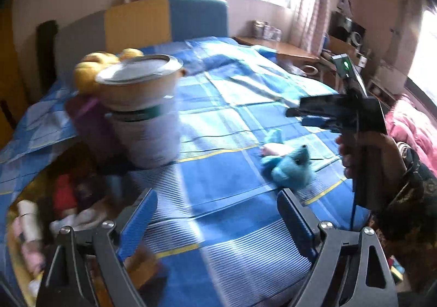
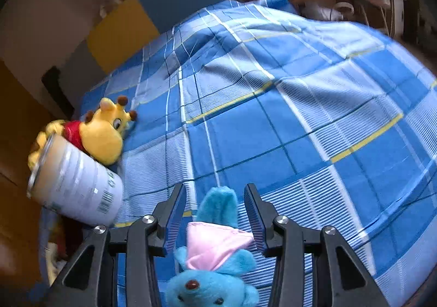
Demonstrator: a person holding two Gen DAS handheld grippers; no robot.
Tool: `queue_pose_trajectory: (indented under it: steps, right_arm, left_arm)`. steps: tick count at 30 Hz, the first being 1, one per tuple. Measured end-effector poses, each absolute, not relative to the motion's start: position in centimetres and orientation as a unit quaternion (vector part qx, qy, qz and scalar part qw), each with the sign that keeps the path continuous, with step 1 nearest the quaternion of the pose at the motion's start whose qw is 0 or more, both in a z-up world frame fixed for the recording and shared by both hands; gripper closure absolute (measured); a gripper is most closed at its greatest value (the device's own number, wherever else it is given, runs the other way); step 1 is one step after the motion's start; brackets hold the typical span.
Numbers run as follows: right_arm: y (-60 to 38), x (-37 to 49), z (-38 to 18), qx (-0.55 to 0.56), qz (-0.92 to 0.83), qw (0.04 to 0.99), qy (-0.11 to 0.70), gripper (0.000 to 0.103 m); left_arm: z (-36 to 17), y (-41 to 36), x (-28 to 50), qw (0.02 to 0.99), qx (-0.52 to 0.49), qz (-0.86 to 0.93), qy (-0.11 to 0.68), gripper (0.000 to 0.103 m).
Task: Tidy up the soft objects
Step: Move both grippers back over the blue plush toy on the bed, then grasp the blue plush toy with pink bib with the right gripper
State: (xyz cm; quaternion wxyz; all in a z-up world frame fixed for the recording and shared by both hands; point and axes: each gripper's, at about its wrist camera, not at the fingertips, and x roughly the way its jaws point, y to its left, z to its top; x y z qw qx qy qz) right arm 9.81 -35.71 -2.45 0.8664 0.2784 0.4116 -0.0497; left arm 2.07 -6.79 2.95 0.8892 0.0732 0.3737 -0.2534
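A blue plush toy [image 1: 286, 170] with a pink cloth [image 2: 215, 244] lies on the blue plaid bed cover [image 2: 300, 121]. My right gripper [image 2: 215, 189] hovers over it, open. The toy [image 2: 215, 274] shows between the fingers [image 2: 174, 208], with gaps on both sides. In the left wrist view a hand holds that gripper [image 1: 297, 115] above the toy. My left gripper [image 1: 217, 197] is open over bare cover, with nothing between its blue pads [image 1: 139, 219]. A yellow giraffe plush [image 2: 103, 135] with a red scarf lies at the bed's left edge.
A large white tin can [image 1: 142, 115] stands in front of the giraffe [image 1: 90, 72], with something purple [image 1: 90, 126] beside it. Low at the left, off the bed, lie several soft things [image 1: 68, 197], blurred. A wooden desk [image 1: 286, 50] stands beyond the bed, and pink bedding [image 1: 412, 126] lies at right.
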Motion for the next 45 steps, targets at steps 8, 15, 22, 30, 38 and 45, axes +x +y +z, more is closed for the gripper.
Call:
queue_pose_trajectory:
  steps: [8, 15, 22, 30, 38, 45]
  right_arm:
    - [-37.4, 9.7, -3.0, 0.374, 0.023, 0.831, 0.411, 0.059]
    - [-38.3, 9.5, -4.8, 0.407, 0.011, 0.792, 0.455, 0.059]
    - [-38.6, 9.6, -6.6, 0.441, 0.022, 0.759, 0.478, 0.059]
    - [-37.8, 10.0, -7.0, 0.403, 0.005, 0.761, 0.508, 0.049]
    - [-35.1, 11.0, -8.2, 0.335, 0.035, 0.753, 0.565, 0.046]
    - [-34.2, 10.9, -8.2, 0.315, 0.052, 0.753, 0.575, 0.064]
  left_arm:
    - [0.1, -13.0, 4.2, 0.854, 0.073, -0.316, 0.406, 0.014]
    - [-2.2, -16.8, 5.6, 0.831, 0.078, -0.35, 0.425, 0.014]
    - [-4.6, -18.8, 6.9, 0.815, 0.065, -0.36, 0.45, 0.013]
    - [-6.3, -19.8, 8.2, 0.802, 0.029, -0.378, 0.461, 0.016]
    - [-7.0, -20.5, 7.8, 0.784, 0.027, -0.414, 0.462, 0.052]
    - [-6.3, -19.7, 7.5, 0.789, 0.025, -0.414, 0.454, 0.053]
